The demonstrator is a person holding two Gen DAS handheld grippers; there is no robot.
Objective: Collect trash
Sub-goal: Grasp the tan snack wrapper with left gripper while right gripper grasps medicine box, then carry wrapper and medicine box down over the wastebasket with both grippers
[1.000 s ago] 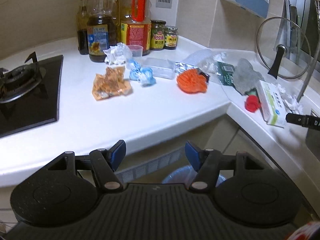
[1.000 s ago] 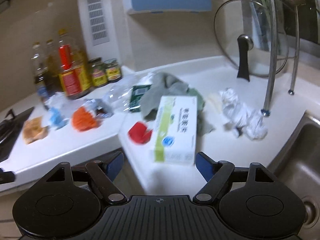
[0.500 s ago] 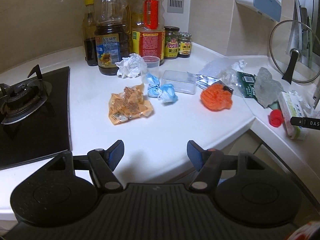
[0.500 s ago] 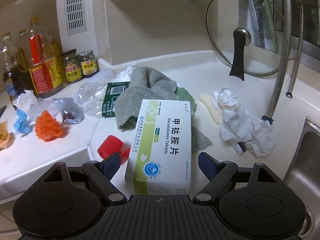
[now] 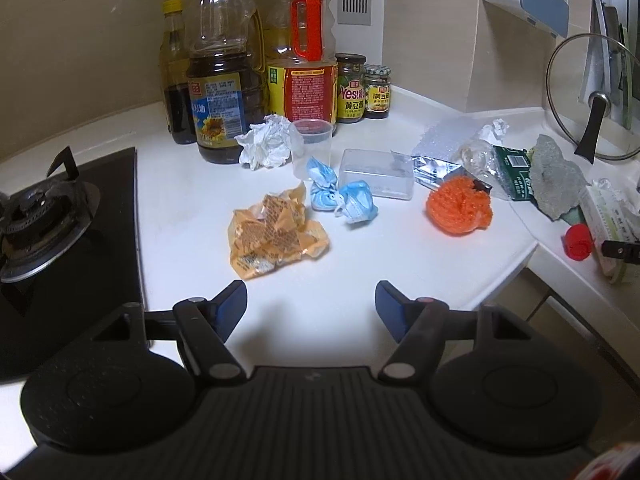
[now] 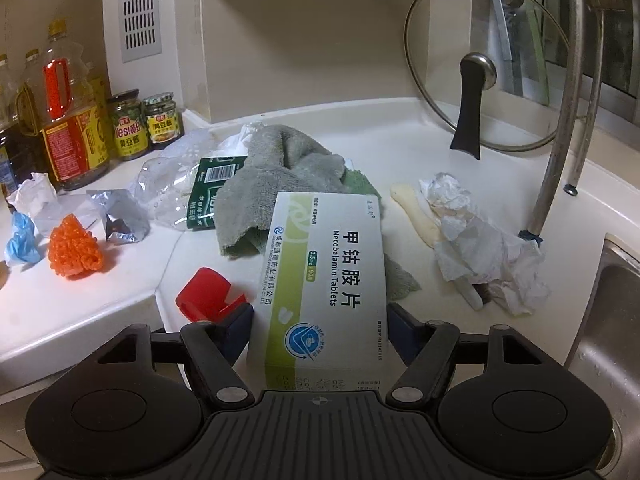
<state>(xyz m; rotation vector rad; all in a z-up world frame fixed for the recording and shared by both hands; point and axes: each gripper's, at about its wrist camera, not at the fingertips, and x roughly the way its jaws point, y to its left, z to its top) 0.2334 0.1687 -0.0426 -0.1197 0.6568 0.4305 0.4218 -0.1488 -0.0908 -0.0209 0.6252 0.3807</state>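
Trash lies scattered on a white corner counter (image 5: 400, 272). In the left wrist view, my left gripper (image 5: 311, 300) is open and empty, just short of a crumpled orange wrapper (image 5: 274, 236), two blue balled masks (image 5: 340, 196), an orange mesh ball (image 5: 459, 210) and a white tissue wad (image 5: 268, 142). In the right wrist view, my right gripper (image 6: 320, 330) is open with its fingers on either side of a white-and-green tablet box (image 6: 326, 276). A red cap (image 6: 206, 294) lies left of the box; crumpled tissue (image 6: 476, 244) lies to its right.
Oil bottles (image 5: 220, 80) and jars (image 5: 352, 88) stand at the back wall. A gas hob (image 5: 48, 216) is at the left. A grey towel (image 6: 288, 176), a crushed plastic bottle (image 6: 184, 188), a glass lid (image 6: 480, 80), a tap (image 6: 560, 120) and a sink (image 6: 616, 320) surround the box.
My left gripper moved up and forward over the counter toward the orange wrapper. My right gripper advanced until its open fingers flank the tablet box.
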